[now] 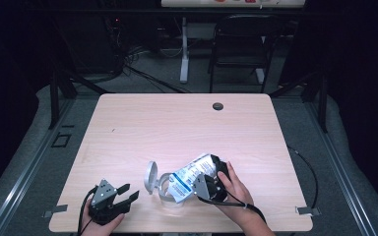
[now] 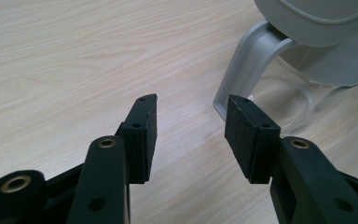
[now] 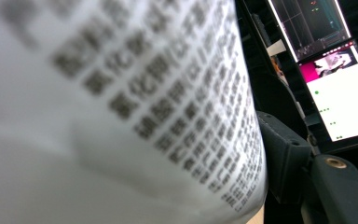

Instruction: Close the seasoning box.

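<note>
A white bag (image 1: 193,176) printed with blue and dark text, grey-lidded clear jar (image 1: 158,187), pale wood-grain table (image 1: 177,128).

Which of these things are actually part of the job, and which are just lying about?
In use:
- printed bag, held by the right gripper
- clear jug with open lid
- left gripper, open beside the jug

Lying about:
- chair
- floor cables
</note>
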